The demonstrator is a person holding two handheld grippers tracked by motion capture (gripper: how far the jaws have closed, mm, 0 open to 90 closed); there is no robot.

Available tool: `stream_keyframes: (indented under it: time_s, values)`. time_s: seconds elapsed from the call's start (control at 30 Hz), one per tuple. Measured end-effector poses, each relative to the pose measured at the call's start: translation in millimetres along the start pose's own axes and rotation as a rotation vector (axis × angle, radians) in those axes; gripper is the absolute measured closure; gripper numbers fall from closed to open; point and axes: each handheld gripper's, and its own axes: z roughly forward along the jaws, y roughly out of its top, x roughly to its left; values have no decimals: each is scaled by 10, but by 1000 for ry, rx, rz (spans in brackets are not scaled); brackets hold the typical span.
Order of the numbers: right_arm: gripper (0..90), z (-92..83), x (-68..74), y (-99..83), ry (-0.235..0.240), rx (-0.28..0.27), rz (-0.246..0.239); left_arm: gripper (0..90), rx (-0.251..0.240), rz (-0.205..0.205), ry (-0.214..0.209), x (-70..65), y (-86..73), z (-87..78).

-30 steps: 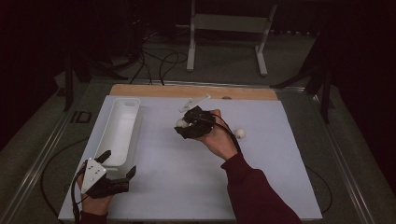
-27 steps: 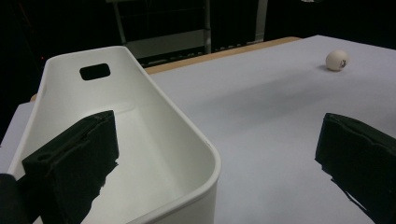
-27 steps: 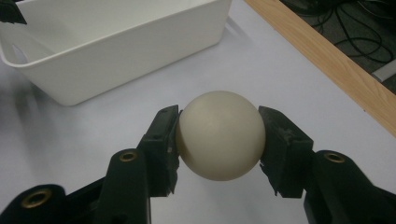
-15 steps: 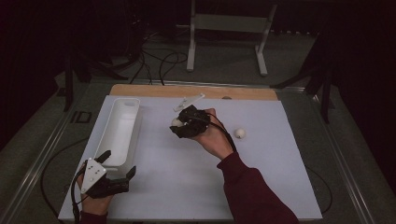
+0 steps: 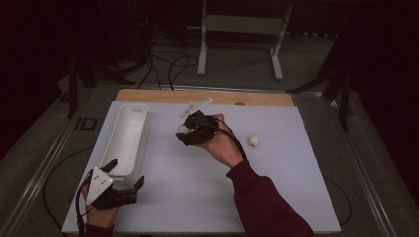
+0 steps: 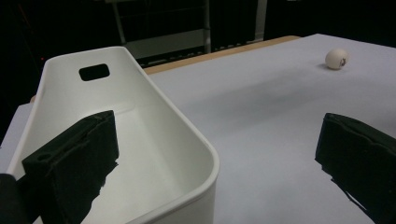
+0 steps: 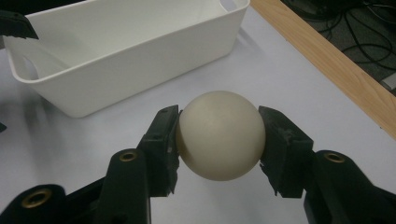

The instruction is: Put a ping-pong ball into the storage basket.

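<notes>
My right gripper (image 7: pixel 218 135) is shut on a cream-white ball (image 7: pixel 220 135), both pads pressed on its sides, held above the white table sheet. In the high view that gripper (image 5: pixel 184 131) with the ball (image 5: pixel 183 130) hangs right of the white bin (image 5: pixel 124 139). A second white ball (image 5: pixel 254 141) lies on the sheet to the right; the left gripper view shows the ball (image 6: pixel 336 58) far off. My left gripper (image 5: pixel 126 176) rests open at the near left, its jaws wide apart by the bin's near end (image 6: pixel 187 140), nothing between them.
A wooden strip (image 5: pixel 257 98) runs along the table's far edge, with a grey three-cornered plate (image 5: pixel 195 106) near it. Cables and a metal stand (image 5: pixel 239 29) sit on the floor beyond. White sheet (image 5: pixel 197 182) spreads between the hands.
My right gripper has drifted a little to the left toward the bin, still holding the ball. The left gripper has stayed where it was.
</notes>
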Motion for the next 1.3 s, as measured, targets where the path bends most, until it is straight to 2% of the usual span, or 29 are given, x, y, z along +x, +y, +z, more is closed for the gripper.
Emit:
stream_keyframes:
  time_s: [0.9, 1.3]
  values:
    - [502, 73, 81, 148, 14, -14, -27, 2, 0, 6, 3, -4, 1, -3]
    - [502, 127, 153, 187, 27, -35, -16, 2, 0, 6, 4, -2, 1, -11]
